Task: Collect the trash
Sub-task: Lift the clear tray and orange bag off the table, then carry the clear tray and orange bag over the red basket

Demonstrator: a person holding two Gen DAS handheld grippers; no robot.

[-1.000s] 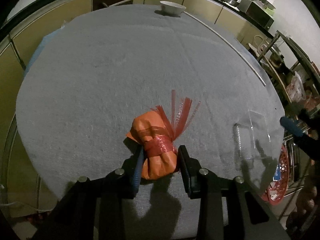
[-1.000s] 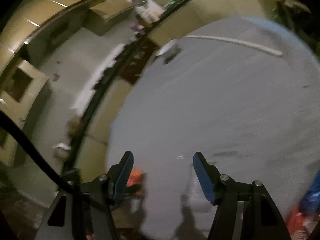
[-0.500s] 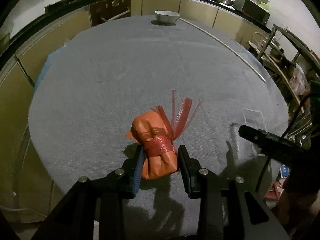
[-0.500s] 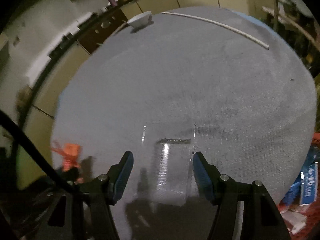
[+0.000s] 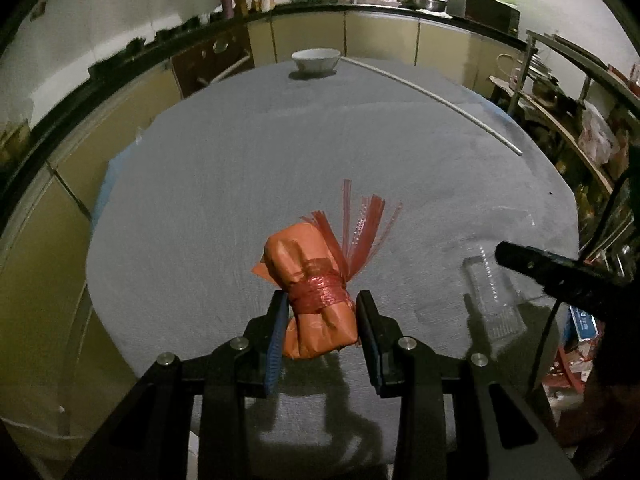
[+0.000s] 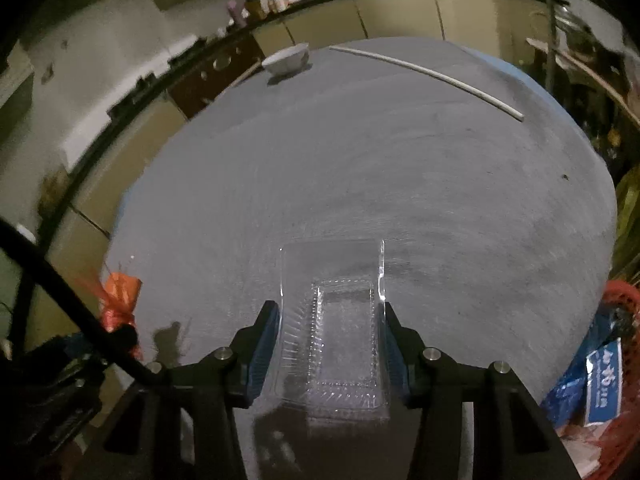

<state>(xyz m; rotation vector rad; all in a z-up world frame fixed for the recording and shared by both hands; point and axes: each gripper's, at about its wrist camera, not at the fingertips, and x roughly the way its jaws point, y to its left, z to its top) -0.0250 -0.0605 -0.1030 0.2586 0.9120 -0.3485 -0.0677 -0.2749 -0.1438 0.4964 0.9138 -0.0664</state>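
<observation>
Our left gripper [image 5: 322, 330] is clamped on the orange bundle [image 5: 312, 300]; the desk [image 5: 280, 160] ahead lies bare to the bowl [image 5: 316, 60]. Only our right view shows the right gripper [image 6: 330, 344] fingers closing around the clear tray [image 6: 332, 320], near the desk's edge.

The right hand-held gripper [image 6: 329, 344] is closing its jaws around a clear plastic clamshell box [image 6: 334, 328] that lies on the grey-covered desk [image 6: 400, 168]. Off to the left, an orange bundle tied with red strips [image 6: 119, 300] sits in another black gripper, partly hidden by a cable. A white bowl [image 6: 286, 60] and a long white rod [image 6: 432, 74] lie at the desk's far edge. A red basket [image 6: 624, 304] stands beside the desk on the right.
</observation>
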